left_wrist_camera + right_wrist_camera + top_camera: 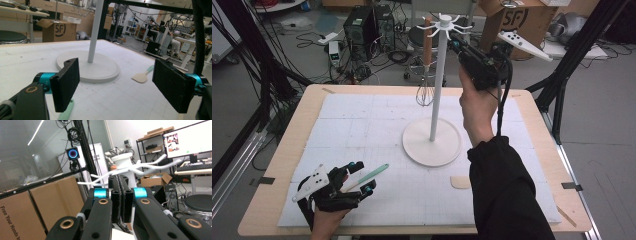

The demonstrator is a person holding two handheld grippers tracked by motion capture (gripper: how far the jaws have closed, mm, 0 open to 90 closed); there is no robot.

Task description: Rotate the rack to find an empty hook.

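A white hook stand point(438, 85) rises from a round base point(432, 144) in the middle of the table. A whisk with a wooden handle point(426, 55) hangs from one of its hooks. My right gripper point(454, 42) is held high beside the top hooks; in the right gripper view its jaws point(122, 197) are pressed together with nothing between them, and the hooks point(135, 168) stand just behind. My left gripper point(362, 177) rests low at the front left, open, with a mint-handled utensil point(371, 175) lying on the table between its pads point(67, 83).
A spatula with a beige head point(141, 77) lies right of the base, partly under the right sleeve point(507, 190) in the high view. A white mat point(352, 125) covers the wooden table. Cardboard boxes point(517, 20), computers and cables lie on the floor beyond.
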